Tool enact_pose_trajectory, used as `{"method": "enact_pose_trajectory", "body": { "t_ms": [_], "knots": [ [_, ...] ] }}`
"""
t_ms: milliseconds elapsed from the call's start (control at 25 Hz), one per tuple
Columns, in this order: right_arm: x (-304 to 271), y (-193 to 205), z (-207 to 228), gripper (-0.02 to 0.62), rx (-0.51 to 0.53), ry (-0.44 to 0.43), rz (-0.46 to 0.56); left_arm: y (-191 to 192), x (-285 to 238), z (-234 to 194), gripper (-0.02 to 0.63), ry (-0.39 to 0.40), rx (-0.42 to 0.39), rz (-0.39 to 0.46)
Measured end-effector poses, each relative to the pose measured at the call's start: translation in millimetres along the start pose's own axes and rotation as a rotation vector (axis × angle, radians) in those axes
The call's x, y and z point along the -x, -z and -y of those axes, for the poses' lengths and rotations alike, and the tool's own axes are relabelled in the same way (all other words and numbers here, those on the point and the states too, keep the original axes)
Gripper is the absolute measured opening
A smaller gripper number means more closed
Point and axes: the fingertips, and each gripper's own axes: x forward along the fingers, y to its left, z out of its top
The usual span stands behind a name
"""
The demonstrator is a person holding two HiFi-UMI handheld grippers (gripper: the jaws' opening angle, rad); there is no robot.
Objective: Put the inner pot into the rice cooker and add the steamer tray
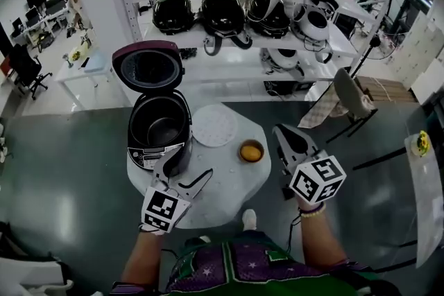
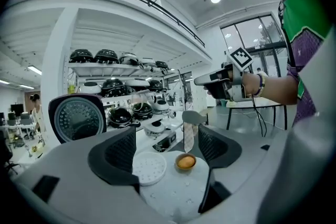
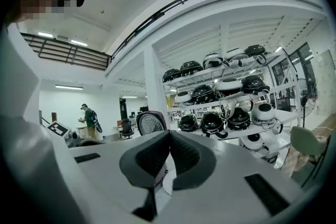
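Observation:
The dark red rice cooker (image 1: pixel 158 134) stands on the left of the small white table (image 1: pixel 229 201), its lid (image 1: pixel 148 66) raised. Its well is dark; I cannot tell whether an inner pot sits in it. The white perforated steamer tray (image 1: pixel 214 125) lies flat on the table right of the cooker, also seen between the left jaws as the tray (image 2: pixel 148 167). My left gripper (image 1: pixel 186 175) hangs open and empty near the cooker's front. My right gripper (image 1: pixel 291 143) is off the table's right edge, shut with nothing in it; its pads meet in the right gripper view (image 3: pixel 169 157).
A small bowl (image 1: pixel 251 150) with something orange inside sits right of the tray. White shelves (image 1: pixel 229 10) with several rice cookers stand behind the table. A chair (image 1: pixel 350 97) is at the back right, and a grey floor surrounds the table.

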Motion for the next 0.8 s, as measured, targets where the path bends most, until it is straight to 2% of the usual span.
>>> {"method": "enact_pose_trajectory", "body": {
  "t_ms": [280,480,800],
  "knots": [
    [-23,4,50,0.006,-0.021,-0.062,-0.018,28,-63,9,0.390,-0.045,-0.017,-0.113],
    [-39,20,75,0.006,-0.047,-0.112,-0.063,49,-94,8,0.390,-0.102,0.009,-0.182],
    [-49,36,114,0.006,-0.079,-0.160,-0.088,85,-148,9,0.390,-0.121,-0.029,-0.279]
  ]
}}
